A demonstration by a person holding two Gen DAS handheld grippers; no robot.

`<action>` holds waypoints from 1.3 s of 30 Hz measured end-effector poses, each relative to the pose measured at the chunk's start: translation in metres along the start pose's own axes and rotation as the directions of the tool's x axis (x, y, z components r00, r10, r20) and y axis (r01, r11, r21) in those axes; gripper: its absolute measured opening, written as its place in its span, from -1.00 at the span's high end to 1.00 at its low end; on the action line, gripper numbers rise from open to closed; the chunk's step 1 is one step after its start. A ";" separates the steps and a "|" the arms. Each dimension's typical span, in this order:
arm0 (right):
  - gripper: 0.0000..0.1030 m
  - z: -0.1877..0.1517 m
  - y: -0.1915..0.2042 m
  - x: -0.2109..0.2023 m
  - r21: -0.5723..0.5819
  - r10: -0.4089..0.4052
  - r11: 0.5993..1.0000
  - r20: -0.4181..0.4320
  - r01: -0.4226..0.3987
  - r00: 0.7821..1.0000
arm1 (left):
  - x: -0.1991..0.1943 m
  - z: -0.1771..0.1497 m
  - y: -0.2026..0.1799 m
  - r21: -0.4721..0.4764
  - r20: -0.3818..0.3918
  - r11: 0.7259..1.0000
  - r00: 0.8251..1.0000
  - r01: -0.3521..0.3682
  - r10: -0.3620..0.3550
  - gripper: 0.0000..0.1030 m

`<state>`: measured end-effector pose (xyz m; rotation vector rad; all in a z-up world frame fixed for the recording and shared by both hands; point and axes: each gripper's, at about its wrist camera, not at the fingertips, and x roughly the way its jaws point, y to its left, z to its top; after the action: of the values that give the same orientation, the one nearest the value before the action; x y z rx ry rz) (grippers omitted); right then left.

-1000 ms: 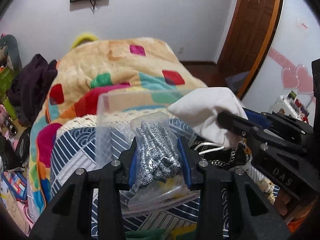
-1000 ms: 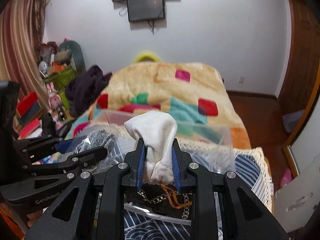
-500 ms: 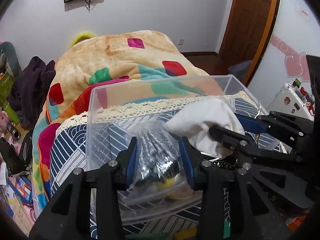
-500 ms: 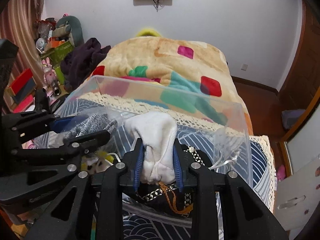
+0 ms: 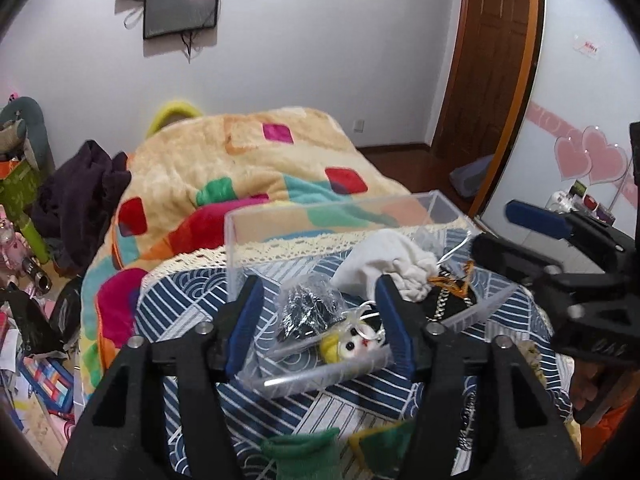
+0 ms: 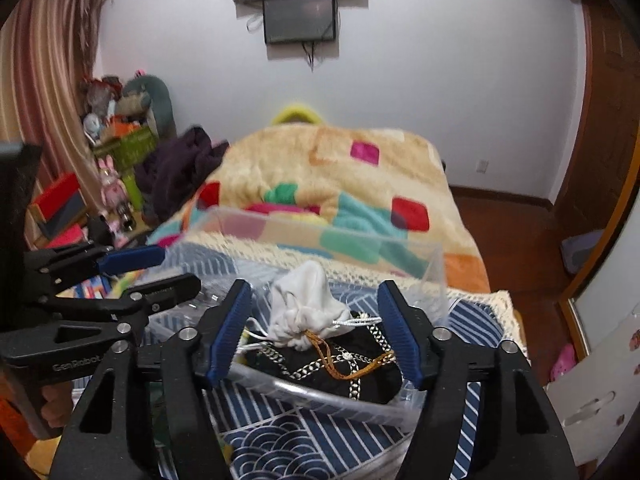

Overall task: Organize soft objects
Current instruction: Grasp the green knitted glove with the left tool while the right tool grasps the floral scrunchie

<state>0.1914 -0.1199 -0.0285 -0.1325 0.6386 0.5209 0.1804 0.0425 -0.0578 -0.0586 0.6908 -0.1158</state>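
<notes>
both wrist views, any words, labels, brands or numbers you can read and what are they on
"GenRobot": raised letters on the black plastic left gripper, right wrist view; the end is cut off.
Embossed letters on the black plastic right gripper, left wrist view: too blurred.
White wall sticker with red print: too small.
Green printed box: unreadable.

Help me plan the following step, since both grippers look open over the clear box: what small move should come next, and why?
Probably draw both grippers straight back and up. The left gripper is open around the plastic bag, and the right gripper is open around the white pouch; both items lie inside the clear box, apparently released. Green and yellow soft pieces wait nearer on the cloth.
</notes>
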 end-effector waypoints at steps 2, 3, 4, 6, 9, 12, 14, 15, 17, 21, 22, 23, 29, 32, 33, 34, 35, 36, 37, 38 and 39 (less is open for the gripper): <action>-0.47 0.001 0.000 -0.012 0.002 0.003 1.000 0.043 -0.003 0.999 | -0.013 -0.003 0.002 -0.010 0.028 1.000 1.000 0.005 -0.005 -0.40; -0.56 0.002 0.000 -0.020 0.003 0.001 1.000 0.067 -0.002 0.998 | -0.018 -0.005 0.003 -0.013 0.033 1.000 0.999 0.009 -0.008 -0.43; -0.64 0.001 0.001 -0.029 0.002 0.004 1.000 0.091 -0.004 0.996 | -0.023 -0.008 0.004 -0.017 0.037 1.000 0.999 0.013 -0.012 -0.44; -0.66 -0.001 0.001 -0.042 -0.001 0.012 1.000 0.124 -0.012 0.992 | -0.030 -0.013 0.007 -0.022 0.037 1.000 0.999 0.012 -0.011 -0.44; -0.67 -0.008 0.002 -0.058 -0.014 0.001 1.000 0.153 0.001 0.988 | -0.042 -0.024 0.011 -0.028 0.041 1.000 0.999 0.001 0.000 -0.47; -0.73 -0.020 0.002 -0.066 -0.021 -0.022 0.999 0.163 0.026 0.986 | -0.049 -0.036 0.015 -0.037 0.039 0.999 0.999 0.001 0.001 -0.56; -0.80 -0.031 0.000 -0.066 -0.017 -0.034 0.999 0.154 0.037 0.987 | -0.052 -0.047 0.018 -0.037 0.027 0.999 1.000 -0.006 0.007 -0.57; -0.84 -0.035 -0.002 -0.066 -0.015 -0.034 0.999 0.148 0.037 0.988 | -0.052 -0.052 0.019 -0.040 0.019 0.999 1.000 -0.006 0.007 -0.57; -0.85 -0.049 -0.006 -0.059 -0.005 -0.037 0.999 0.112 0.038 0.993 | -0.050 -0.063 0.022 -0.050 -0.016 0.999 1.000 -0.001 0.001 -0.57; -0.85 -0.075 -0.016 -0.044 0.034 -0.033 0.999 0.017 0.032 0.999 | -0.041 -0.085 0.025 -0.057 -0.079 0.998 0.997 -0.002 -0.002 -0.57; -0.85 -0.082 -0.019 -0.040 0.051 -0.027 0.998 -0.005 0.027 1.000 | -0.039 -0.091 0.024 -0.058 -0.093 0.998 0.996 -0.002 -0.003 -0.57; -0.85 -0.088 -0.021 -0.037 0.066 -0.020 0.998 -0.024 0.022 1.000 | -0.037 -0.095 0.023 -0.059 -0.105 0.998 0.994 -0.002 -0.004 -0.57; -0.85 -0.114 -0.030 -0.020 0.100 -0.051 0.993 -0.121 0.063 0.991 | -0.025 -0.117 0.017 -0.068 -0.173 0.997 0.984 0.025 -0.036 -0.57; -0.84 -0.123 -0.038 -0.021 0.120 -0.050 0.990 -0.142 0.068 0.989 | -0.018 -0.128 0.012 -0.050 -0.206 0.999 0.978 0.020 -0.030 -0.57; -0.85 -0.128 -0.041 -0.023 0.126 -0.052 0.989 -0.150 0.071 0.987 | -0.014 -0.133 0.011 -0.051 -0.224 0.999 0.974 0.020 -0.031 -0.57; -0.84 -0.131 -0.043 -0.023 0.136 -0.054 0.988 -0.157 0.076 0.986 | -0.012 -0.136 0.011 -0.054 -0.231 0.998 0.972 0.019 -0.031 -0.57; -0.84 -0.134 -0.045 -0.022 0.147 -0.050 0.986 -0.170 0.076 0.984 | -0.012 -0.138 0.008 -0.041 -0.219 0.999 0.976 0.008 -0.016 -0.57; -0.84 -0.137 -0.045 -0.023 0.153 -0.048 0.985 -0.181 0.076 0.982 | -0.013 -0.140 0.006 -0.025 -0.213 1.000 0.977 -0.003 -0.003 -0.57; -0.84 -0.140 -0.047 -0.021 0.160 -0.043 0.984 -0.194 0.075 0.980 | -0.013 -0.140 0.003 -0.014 -0.211 1.000 0.977 -0.005 0.002 -0.57; -0.84 -0.144 -0.047 -0.022 0.163 -0.042 0.984 -0.203 0.076 0.978 | -0.014 -0.141 0.002 -0.012 -0.209 1.000 0.978 -0.001 -0.002 -0.57; -0.83 -0.147 -0.048 -0.020 0.166 -0.039 0.983 -0.211 0.075 0.977 | -0.014 -0.141 0.000 -0.009 -0.204 1.000 0.979 0.002 -0.004 -0.57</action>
<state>0.1231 -0.2099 -0.1354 -0.0409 0.8785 0.3966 0.0794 0.0416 -0.1577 -0.0564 0.8968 -0.1231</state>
